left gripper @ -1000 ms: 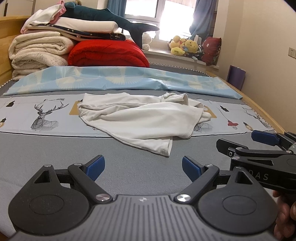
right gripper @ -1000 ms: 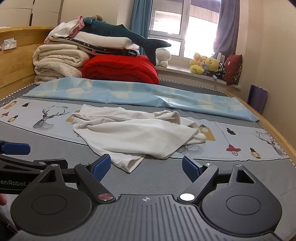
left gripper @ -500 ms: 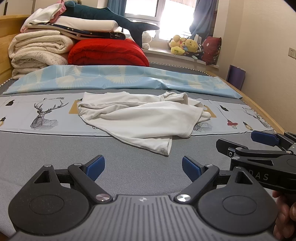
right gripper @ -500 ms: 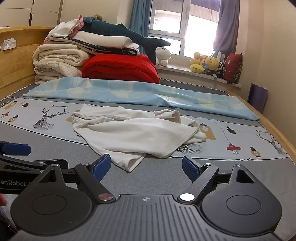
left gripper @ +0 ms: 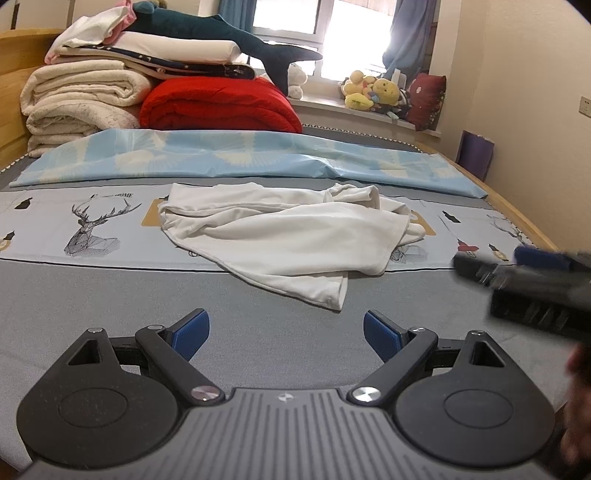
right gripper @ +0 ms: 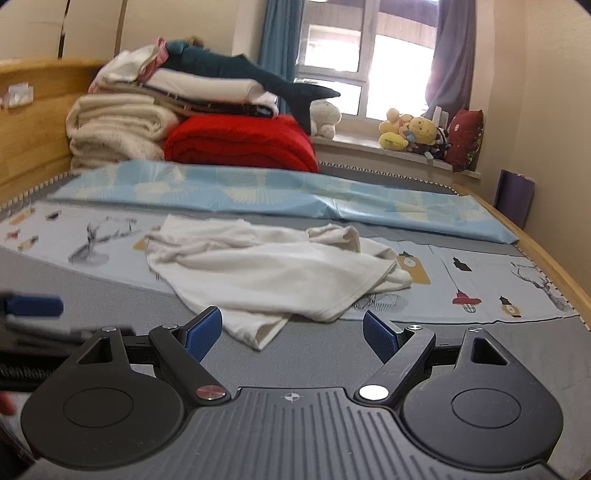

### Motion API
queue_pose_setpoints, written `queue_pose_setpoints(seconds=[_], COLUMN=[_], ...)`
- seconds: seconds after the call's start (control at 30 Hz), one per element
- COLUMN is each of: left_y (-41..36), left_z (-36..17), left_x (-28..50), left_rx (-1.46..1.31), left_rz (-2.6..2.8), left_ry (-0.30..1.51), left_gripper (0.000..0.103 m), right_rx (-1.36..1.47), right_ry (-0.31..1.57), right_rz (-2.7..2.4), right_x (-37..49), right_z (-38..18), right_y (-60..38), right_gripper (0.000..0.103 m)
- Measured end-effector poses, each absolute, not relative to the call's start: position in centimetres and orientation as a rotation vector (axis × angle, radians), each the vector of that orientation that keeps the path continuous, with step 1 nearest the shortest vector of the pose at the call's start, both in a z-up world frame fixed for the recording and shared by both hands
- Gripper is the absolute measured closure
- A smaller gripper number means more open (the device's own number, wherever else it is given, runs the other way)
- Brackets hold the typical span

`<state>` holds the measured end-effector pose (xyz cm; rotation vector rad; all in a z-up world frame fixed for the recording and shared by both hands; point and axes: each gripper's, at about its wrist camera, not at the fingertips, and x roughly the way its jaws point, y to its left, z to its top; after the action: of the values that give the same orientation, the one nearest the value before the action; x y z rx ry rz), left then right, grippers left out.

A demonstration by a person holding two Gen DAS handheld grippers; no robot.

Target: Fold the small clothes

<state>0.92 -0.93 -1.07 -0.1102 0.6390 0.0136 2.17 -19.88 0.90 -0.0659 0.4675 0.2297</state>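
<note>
A crumpled white garment [left gripper: 291, 236] lies on the bed, half on a light printed cloth [left gripper: 92, 225] and half on the grey cover. It also shows in the right wrist view [right gripper: 273, 269]. My left gripper [left gripper: 286, 334] is open and empty, a short way in front of the garment's near corner. My right gripper [right gripper: 291, 334] is open and empty, with that corner just between and ahead of its fingertips. The right gripper shows blurred at the right of the left wrist view [left gripper: 532, 273]. The left one shows at the left edge of the right wrist view [right gripper: 33, 314].
A light blue sheet [left gripper: 236, 157] lies across the bed behind the garment. Folded blankets [left gripper: 81, 99], a red quilt [left gripper: 218, 107] and a shark plush [left gripper: 221, 33] are stacked at the head. Plush toys [left gripper: 373, 92] sit on the windowsill. A wooden bed rail [right gripper: 546, 254] runs along the right.
Both grippers have moved forward toward the garment, the right one faster, with motion blur. The garment lies as before. Both stay open.
</note>
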Motion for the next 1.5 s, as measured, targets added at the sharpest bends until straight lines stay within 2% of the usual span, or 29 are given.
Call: queue_pose_setpoints(seconds=[0.07, 0.13, 0.17, 0.2, 0.27, 0.33, 0.37, 0.57, 0.7, 0.73, 0.8, 0.97, 1.03, 1.07, 1.1, 1.17, 1.4, 1.5], left_y=[-1.1, -1.2, -1.3, -1.3, -1.1, -0.8, -0.7, -1.4, -2.1, -2.5, -3.4, -5.9, -6.3, -6.5, -6.5, -6.3, -2.9, 0.0], left_z=[-1.2, -1.3, -1.4, -1.4, -1.2, -1.1, -1.1, -1.9, -4.7, -5.4, -6.8, -10.2, -11.3, -11.8, -12.1, -12.5, -6.5, -3.4], left_x=[1.1, 1.3, 1.4, 1.5, 1.9, 2.9, 3.8, 11.4, 15.6, 16.7, 18.5, 21.9, 22.7, 22.9, 23.0, 23.0, 18.8, 15.5], left_rx=[-0.097, -0.09, -0.085, -0.085, -0.103, -0.133, -0.139, -0.098, -0.164, -0.183, -0.219, -0.169, -0.141, -0.11, -0.08, -0.035, 0.026, 0.082], left_rz=[0.024, 0.024, 0.02, 0.012, -0.012, -0.049, -0.07, -0.168, -0.161, -0.152, -0.146, -0.084, -0.048, -0.029, -0.017, -0.007, -0.097, -0.153], left_ry=[0.647, 0.658, 0.664, 0.668, 0.686, 0.723, 0.751, 0.817, 0.866, 0.897, 0.934, 0.973, 0.963, 0.963, 0.974, 1.002, 0.894, 0.87], left_gripper=[0.01, 0.018, 0.028, 0.044, 0.062, 0.066, 0.072, 0.073, 0.072, 0.07, 0.048, 0.045, 0.047, 0.057, 0.08, 0.098, 0.101, 0.101], right_rx=[-0.051, -0.047, -0.04, -0.034, -0.024, -0.002, 0.014, 0.022, 0.036, 0.042, 0.054, 0.051, 0.048, 0.048, 0.047, 0.044, 0.089, 0.111], right_ry=[0.441, 0.411, 0.406, 0.404, 0.412, 0.456, 0.508, 0.531, 0.565, 0.573, 0.587, 0.604, 0.615, 0.621, 0.626, 0.629, 0.642, 0.638], right_rz=[0.234, 0.227, 0.223, 0.216, 0.185, 0.154, 0.152, 0.154, 0.169, 0.172, 0.177, 0.181, 0.176, 0.175, 0.172, 0.163, 0.129, 0.111], right_x=[2.5, 3.2, 3.8, 4.4, 5.5, 6.3, 6.8, 7.6, 8.3, 8.5, 8.9, 9.3, 9.4, 9.5, 9.6, 9.7, 10.2, 10.1], right_z=[1.9, 2.8, 3.1, 3.2, 2.6, 1.4, 0.8, 0.5, 0.2, 0.1, 0.0, -0.2, -0.3, -0.4, -0.4, -0.4, -0.6, -0.7], right_y=[-20.8, -21.8, -22.4, -23.0, -24.0, -25.0, -25.3, -25.9, -26.3, -26.4, -26.7, -27.2, -27.4, -27.6, -27.8, -28.0, -29.2, -29.5], right_gripper=[0.023, 0.023, 0.026, 0.029, 0.042, 0.051, 0.058, 0.06, 0.058, 0.058, 0.058, 0.054, 0.053, 0.053, 0.053, 0.053, 0.054, 0.066])
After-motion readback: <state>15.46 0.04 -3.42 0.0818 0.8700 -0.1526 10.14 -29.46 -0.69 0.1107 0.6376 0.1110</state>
